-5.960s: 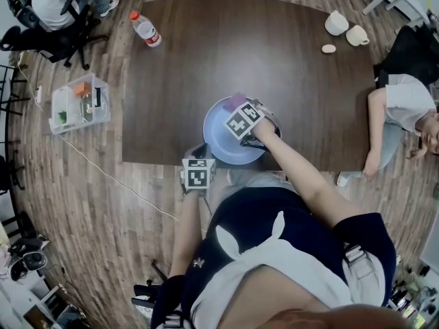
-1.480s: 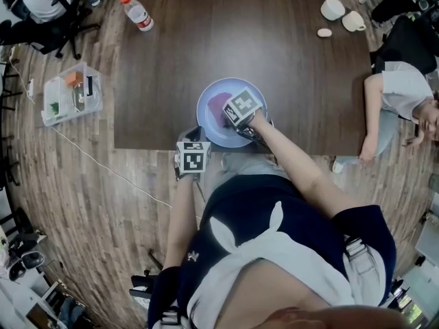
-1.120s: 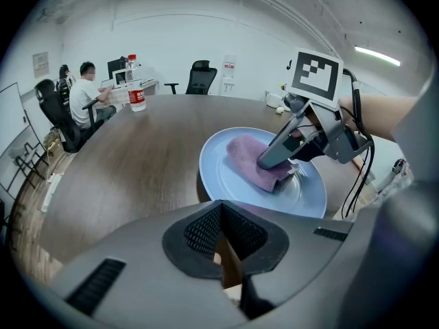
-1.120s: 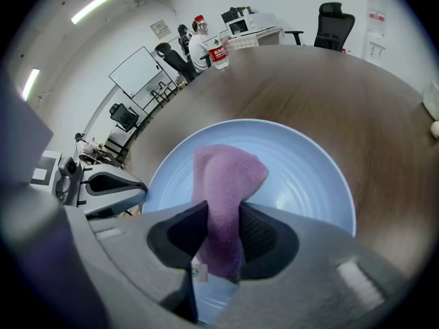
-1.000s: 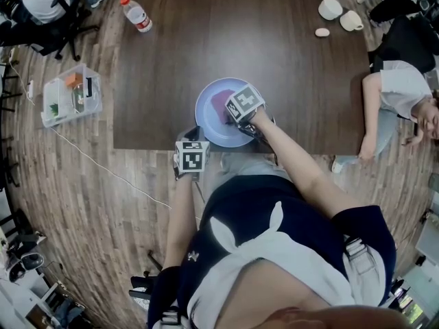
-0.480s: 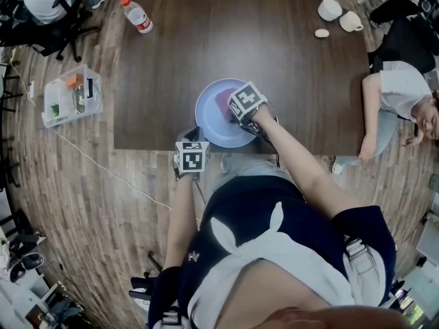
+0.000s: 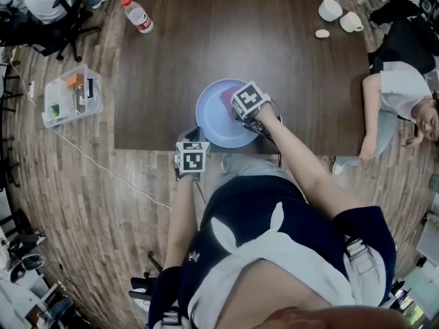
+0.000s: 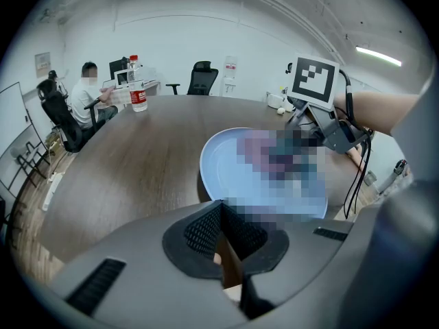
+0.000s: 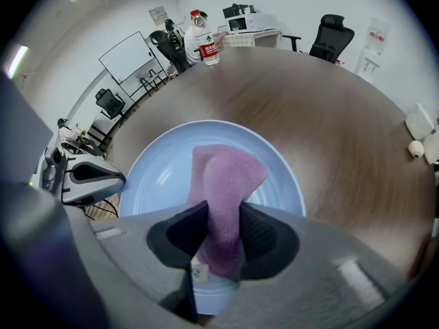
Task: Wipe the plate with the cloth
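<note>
Wiping is judged under way, not finished: the purple terry cloth (image 9: 226,177) is clamped between the fingers of the right gripper (image 9: 223,218) and pressed onto the pale blue round plate (image 9: 154,177) at the near edge of the dark wooden tabletop (image 7: 274,53), while the fingers of the left gripper (image 8: 219,211) are seen closed on nothing.

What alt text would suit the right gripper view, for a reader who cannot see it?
The right hand-held gripper pinches a purple terry cloth whose free end lies on a pale blue round plate, on a dark brown wooden table. A clear plastic bottle with a red label stands at the table's far edge.
</note>
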